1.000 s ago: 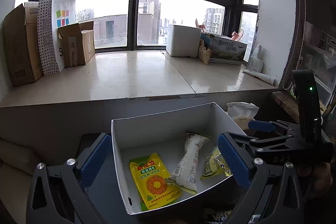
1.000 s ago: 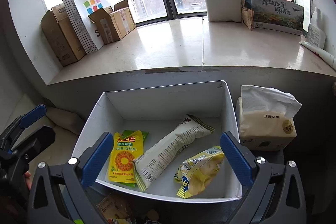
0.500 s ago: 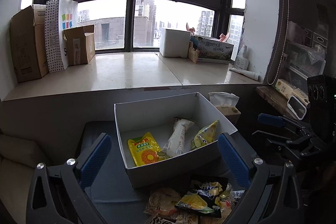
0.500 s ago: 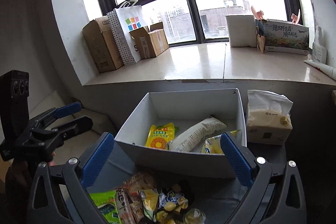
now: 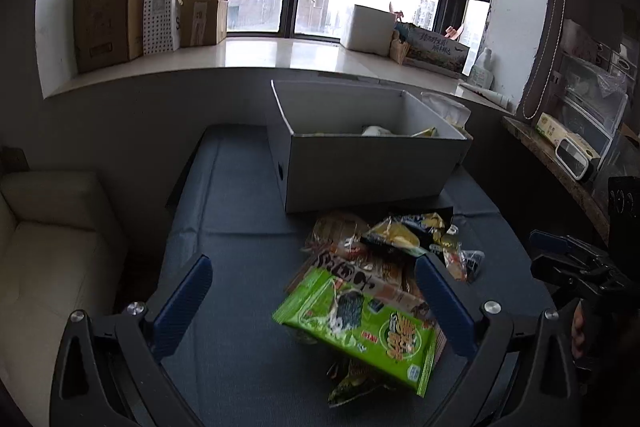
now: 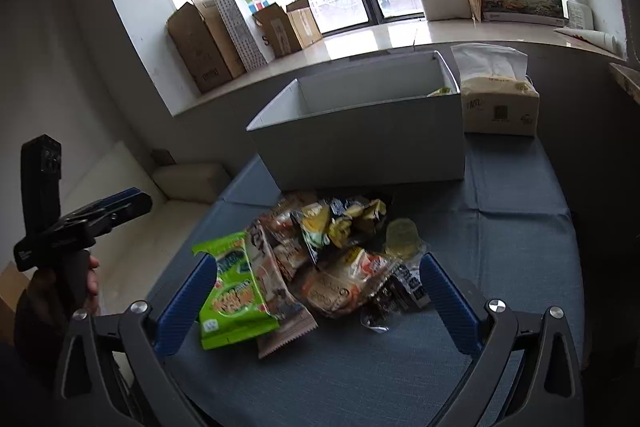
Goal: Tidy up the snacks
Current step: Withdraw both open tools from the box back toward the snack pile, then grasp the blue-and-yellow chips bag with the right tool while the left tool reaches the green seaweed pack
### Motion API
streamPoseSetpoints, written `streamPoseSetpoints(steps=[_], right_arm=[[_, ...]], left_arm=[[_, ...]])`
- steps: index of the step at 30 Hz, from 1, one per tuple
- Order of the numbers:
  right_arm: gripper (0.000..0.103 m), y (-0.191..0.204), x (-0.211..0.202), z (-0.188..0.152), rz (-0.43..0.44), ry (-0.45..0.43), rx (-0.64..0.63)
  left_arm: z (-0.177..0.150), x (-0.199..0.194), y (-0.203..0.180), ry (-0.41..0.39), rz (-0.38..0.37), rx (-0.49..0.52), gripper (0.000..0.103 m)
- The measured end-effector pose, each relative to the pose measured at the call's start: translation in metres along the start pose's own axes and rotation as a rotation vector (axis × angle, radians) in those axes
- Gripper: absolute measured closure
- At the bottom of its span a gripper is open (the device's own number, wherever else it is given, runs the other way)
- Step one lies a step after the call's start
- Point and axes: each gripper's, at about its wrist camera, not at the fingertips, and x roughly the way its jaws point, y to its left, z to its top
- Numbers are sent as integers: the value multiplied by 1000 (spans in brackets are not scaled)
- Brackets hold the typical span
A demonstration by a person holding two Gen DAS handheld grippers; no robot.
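A heap of snack packets (image 6: 332,259) is seen on the blue-covered desk (image 6: 500,267), just in front of the white box (image 6: 360,143), into which a few packets are already dropped. At the heap's near-left edge a green packet (image 6: 232,295) is laid partly over a brown sachet (image 6: 280,319), and a small clear jelly cup (image 6: 402,233) is set at the side of the heap toward the tissue pack (image 6: 496,99), which is stood just beside the box. The packets are judged light, soft and crinkly, with slick film that may slide; a flat sealed edge is best pinched, and the green one, lying uppermost and free, is the easiest taken. The jelly cup is judged stiffer and easily squashed. The right claw (image 6: 316,307) is held spread above the near side of the heap, nothing pinched. The left claw (image 5: 312,307) is likewise spread and empty, over the green packet (image 5: 356,323).
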Motion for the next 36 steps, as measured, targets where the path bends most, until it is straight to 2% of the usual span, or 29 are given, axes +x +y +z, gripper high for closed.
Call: streamPoseSetpoints(steps=[3, 4, 7, 10, 19, 23, 28, 31, 36], right_arm=[[0, 4, 15, -5, 2, 30, -24], [0, 6, 22, -3, -11, 43, -32], [0, 8, 39, 1, -56, 53, -59], [0, 3, 59, 10, -48, 70, -62], [0, -13, 145, 39, -72, 249, -191], [0, -20, 159, 43, -16, 284, -184], [0, -19, 169, 39, 12, 327, -178], [5, -20, 165, 39, 4, 309, -163], [21, -20, 154, 38, 8, 287, -173]], left_arm=[[-17, 1, 5, 34, -11, -35, 0], [-20, 0, 5, 34, 6, -42, 0], [-22, -3, 3, 32, 11, -29, 0], [-18, -1, 2, 34, 11, -17, 0], [-30, 12, 4, 91, -4, -25, 0], [-38, 17, 5, 108, -9, -30, 0], [-43, 23, 6, 128, -16, -42, 0], [-44, 25, 6, 134, -10, -38, 0], [-45, 33, 8, 149, -4, -59, 0]])
